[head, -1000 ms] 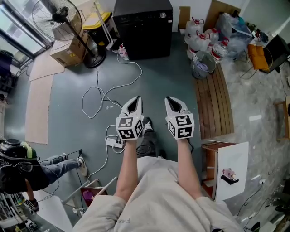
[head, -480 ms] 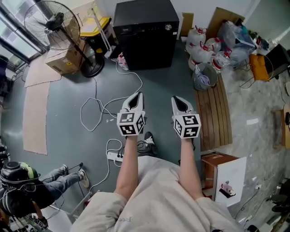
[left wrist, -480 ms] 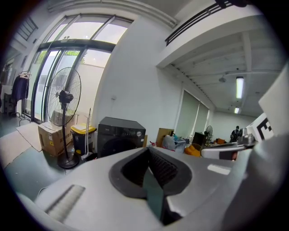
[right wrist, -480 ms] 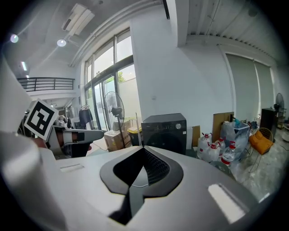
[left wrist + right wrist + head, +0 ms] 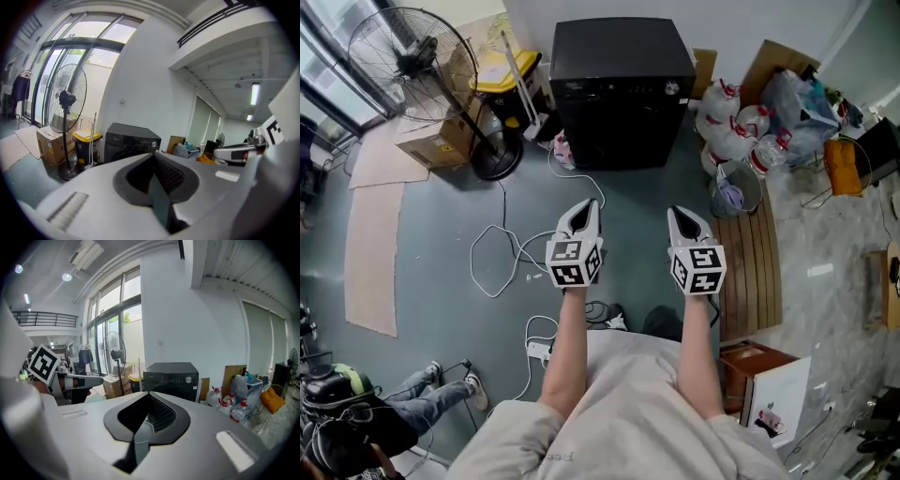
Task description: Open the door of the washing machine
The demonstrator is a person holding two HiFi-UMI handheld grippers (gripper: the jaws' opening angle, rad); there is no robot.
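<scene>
A black washing machine (image 5: 622,89) stands against the far wall, its door closed; it also shows in the left gripper view (image 5: 131,142) and the right gripper view (image 5: 171,379). My left gripper (image 5: 592,204) is held out over the grey floor, short of the machine, jaws shut and empty. My right gripper (image 5: 677,214) is level with it to the right, also shut on nothing. In each gripper view the jaws meet with nothing between them, left gripper (image 5: 153,157), right gripper (image 5: 149,396).
A standing fan (image 5: 417,61) with a cardboard box (image 5: 436,145) and a yellow-lidded bin (image 5: 502,70) are left of the machine. White cables (image 5: 511,244) lie on the floor. Water jugs (image 5: 733,122), bags and a wooden slat board (image 5: 750,262) are to the right. A seated person (image 5: 356,422) is at lower left.
Both grippers and the view have advanced toward the washing machine, which now looks larger and nearer. Both pairs of jaws stay shut.
</scene>
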